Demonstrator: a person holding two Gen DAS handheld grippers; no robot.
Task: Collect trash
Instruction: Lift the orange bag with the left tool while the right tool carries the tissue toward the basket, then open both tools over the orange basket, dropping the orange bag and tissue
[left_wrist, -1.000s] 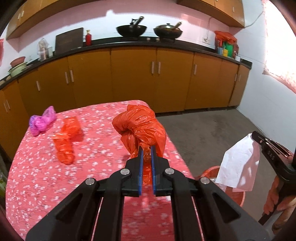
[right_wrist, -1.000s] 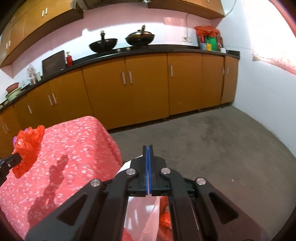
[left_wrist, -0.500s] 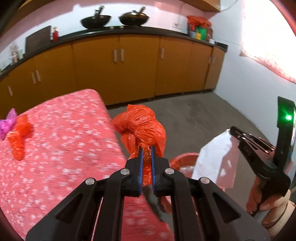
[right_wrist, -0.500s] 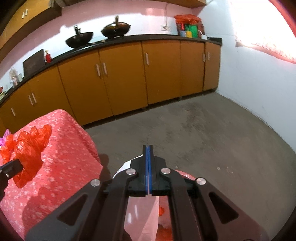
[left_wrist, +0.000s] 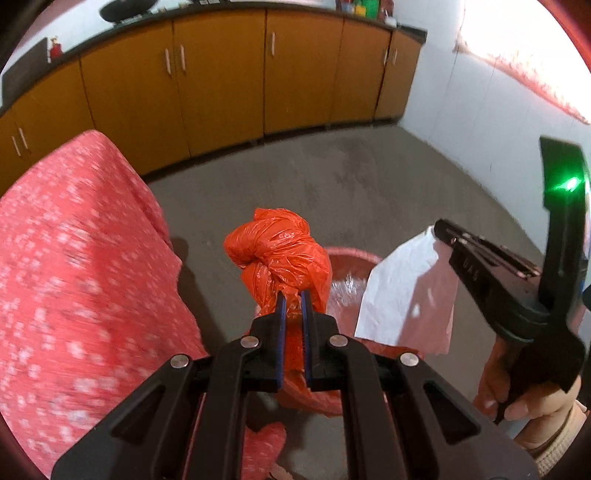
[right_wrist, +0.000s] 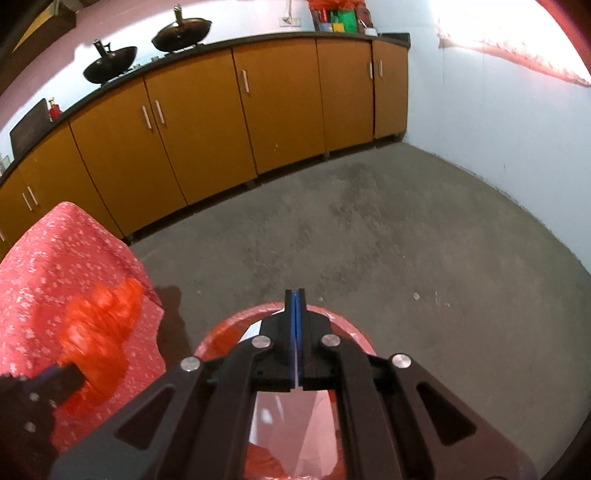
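Note:
My left gripper (left_wrist: 291, 295) is shut on a crumpled orange plastic bag (left_wrist: 280, 254) and holds it in the air just past the table's corner, over the near rim of a red bin (left_wrist: 351, 254) on the floor. The bag also shows blurred in the right wrist view (right_wrist: 99, 328). My right gripper (right_wrist: 295, 295) is shut on a white plastic sheet (left_wrist: 410, 295) that hangs over the red bin (right_wrist: 229, 332). In the left wrist view the right gripper (left_wrist: 441, 230) is to the right of the orange bag.
A table with a red flowered cloth (left_wrist: 74, 266) stands left of the bin. Orange cabinets (right_wrist: 221, 122) with a dark counter and two woks (right_wrist: 181, 29) line the far wall. Grey concrete floor (right_wrist: 388, 229) lies beyond, with a white wall on the right.
My left gripper has swung right with the orange bag, off the table to above the red bin. My right gripper has tilted down over the bin, still holding the white sheet.

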